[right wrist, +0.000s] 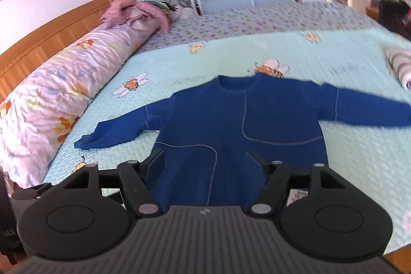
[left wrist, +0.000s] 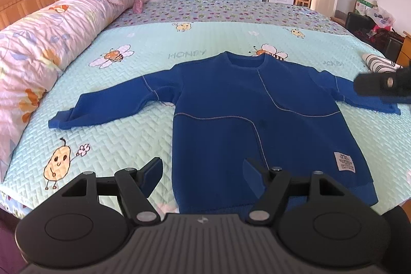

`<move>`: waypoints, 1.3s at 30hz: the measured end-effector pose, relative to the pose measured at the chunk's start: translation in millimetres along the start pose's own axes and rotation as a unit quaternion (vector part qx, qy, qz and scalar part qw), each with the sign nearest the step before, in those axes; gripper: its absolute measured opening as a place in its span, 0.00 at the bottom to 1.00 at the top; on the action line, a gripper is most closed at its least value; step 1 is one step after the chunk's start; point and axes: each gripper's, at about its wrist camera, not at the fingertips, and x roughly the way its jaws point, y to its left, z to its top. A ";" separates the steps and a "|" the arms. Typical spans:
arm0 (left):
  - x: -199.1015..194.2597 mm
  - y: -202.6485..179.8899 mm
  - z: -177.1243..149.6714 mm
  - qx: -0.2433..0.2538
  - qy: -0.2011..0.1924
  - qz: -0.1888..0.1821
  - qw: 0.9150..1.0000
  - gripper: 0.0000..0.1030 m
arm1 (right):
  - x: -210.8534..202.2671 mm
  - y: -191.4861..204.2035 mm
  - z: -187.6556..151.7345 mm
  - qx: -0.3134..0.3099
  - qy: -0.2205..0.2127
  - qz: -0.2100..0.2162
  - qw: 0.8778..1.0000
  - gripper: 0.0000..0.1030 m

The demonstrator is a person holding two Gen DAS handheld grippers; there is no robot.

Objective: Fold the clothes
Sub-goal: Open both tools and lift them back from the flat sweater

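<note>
Left wrist view: sweater (left wrist: 257, 120) is lying flat, front up, near the bed's (left wrist: 123, 135) front edge, sleeves spread toward the side edges.
Left gripper (left wrist: 203, 175): jaws are standing open over the hem's left corner, gripping nothing.
Right gripper (right wrist: 205, 166): jaws are standing open above the sweater body, nothing between them; the view is blurring.
Left sleeve (left wrist: 108, 104): cuff is pointing toward the quilt roll (left wrist: 43, 48) along the headboard edge.
Step in hand, judged: the first fold is not yet made; a sleeve fold is probably coming next.
Technique: pinch the cuff and shoulder seam, carrying the sleeve across the chest without dragging the body.
Risk: a single-layer pinch is likely leaving bunching.
</note>
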 end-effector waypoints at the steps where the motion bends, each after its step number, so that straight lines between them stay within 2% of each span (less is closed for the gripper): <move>1: -0.2 0.1 -1.0 0.000 0.001 0.000 1.000 0.70 | -1.6 4.2 1.2 -0.009 -0.003 -0.003 1.000 0.68; 6: -1.8 -0.5 -5.8 0.000 0.005 -0.004 1.000 0.70 | -11.5 17.3 3.6 -0.044 -0.018 -0.024 0.999 0.68; 17: -3.4 -3.0 -8.8 0.000 0.006 -0.007 1.000 0.70 | -23.2 18.6 6.6 -0.057 -0.037 -0.044 0.997 0.69; 26: 14.3 -3.8 -10.4 0.000 0.027 -0.006 1.000 0.70 | -2.6 11.7 7.5 -0.059 -0.026 -0.057 0.996 0.69; 39: 53.7 -0.4 -14.5 -0.009 0.073 -0.004 0.997 0.70 | 45.9 3.2 5.1 -0.053 0.017 -0.059 0.997 0.69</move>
